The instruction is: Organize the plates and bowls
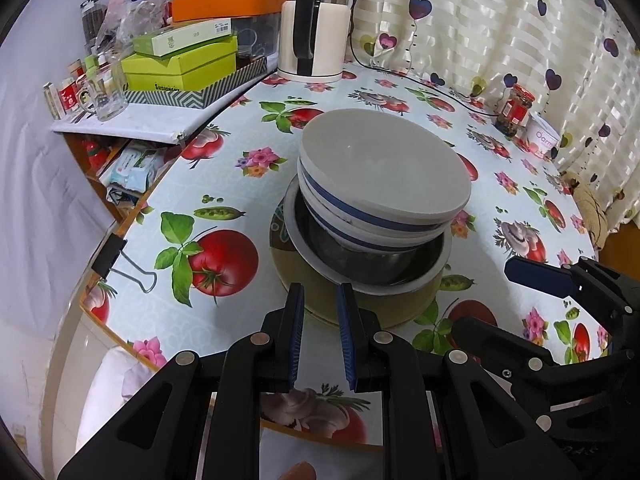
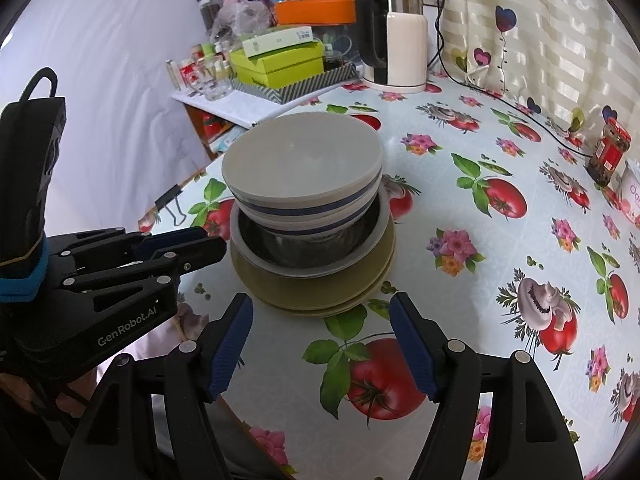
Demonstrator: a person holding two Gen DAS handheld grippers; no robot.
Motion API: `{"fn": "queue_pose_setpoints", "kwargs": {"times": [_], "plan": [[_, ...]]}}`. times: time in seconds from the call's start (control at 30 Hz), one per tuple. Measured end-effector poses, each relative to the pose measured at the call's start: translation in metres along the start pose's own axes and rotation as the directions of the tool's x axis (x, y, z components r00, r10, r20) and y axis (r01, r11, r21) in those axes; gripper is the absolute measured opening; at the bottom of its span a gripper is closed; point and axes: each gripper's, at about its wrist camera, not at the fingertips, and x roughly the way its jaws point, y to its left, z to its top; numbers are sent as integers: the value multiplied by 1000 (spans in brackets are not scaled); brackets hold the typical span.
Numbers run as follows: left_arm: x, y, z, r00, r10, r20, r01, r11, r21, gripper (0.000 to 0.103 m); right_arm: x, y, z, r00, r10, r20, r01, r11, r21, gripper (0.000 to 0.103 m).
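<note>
Both grippers are hanging open and empty just short of the stack, the right gripper spread wide, the left gripper narrowly parted. On the flowered tablecloth, blue-banded bowls are nesting in a steel bowl on olive plates.

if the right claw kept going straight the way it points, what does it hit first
Probably the olive plates at the bottom of the stack, just ahead of the open right claw; depth is uncertain.
</note>
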Motion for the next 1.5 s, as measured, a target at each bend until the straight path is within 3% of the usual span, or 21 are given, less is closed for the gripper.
{"fn": "queue_pose_setpoints", "kwargs": {"times": [1.5], "plan": [[11,3,-4,1000,8,-28,-8,1000,-6,18,3,3,0,1000,3,-3,-3,1000,-11,73]]}}
